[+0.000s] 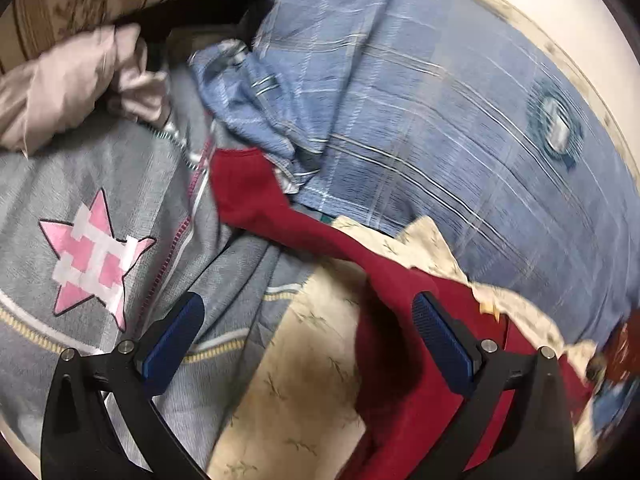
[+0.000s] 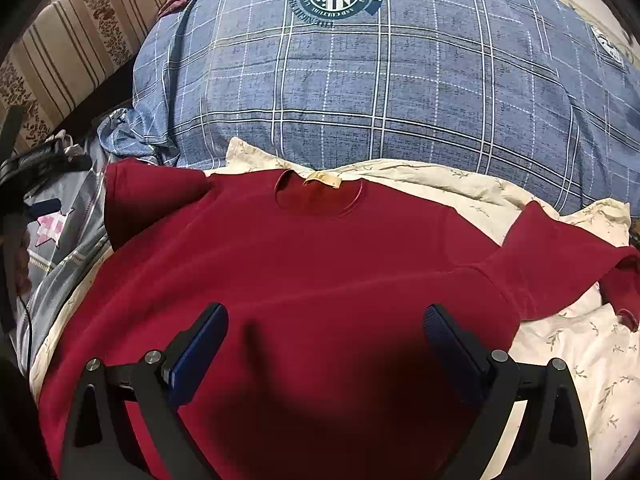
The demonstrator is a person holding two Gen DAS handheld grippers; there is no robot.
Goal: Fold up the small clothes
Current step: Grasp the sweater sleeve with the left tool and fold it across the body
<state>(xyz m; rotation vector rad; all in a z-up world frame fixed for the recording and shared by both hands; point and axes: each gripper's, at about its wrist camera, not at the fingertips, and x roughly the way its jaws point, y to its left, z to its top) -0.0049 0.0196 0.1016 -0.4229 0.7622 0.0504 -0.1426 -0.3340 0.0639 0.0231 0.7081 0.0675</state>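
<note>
A dark red long-sleeved shirt lies spread flat on a cream floral sheet, neck and tan label away from me, its right sleeve folded back at the far right. My right gripper is open and empty, just above the shirt's body. In the left wrist view, the shirt's left sleeve runs up over the bedding. My left gripper is open and empty above the sheet, its right finger over the red cloth.
A blue plaid pillow with a round emblem lies behind the shirt. A grey zip jacket with a pink star lies at the left, a pale pink cloth beyond it. A striped cushion stands at the far left.
</note>
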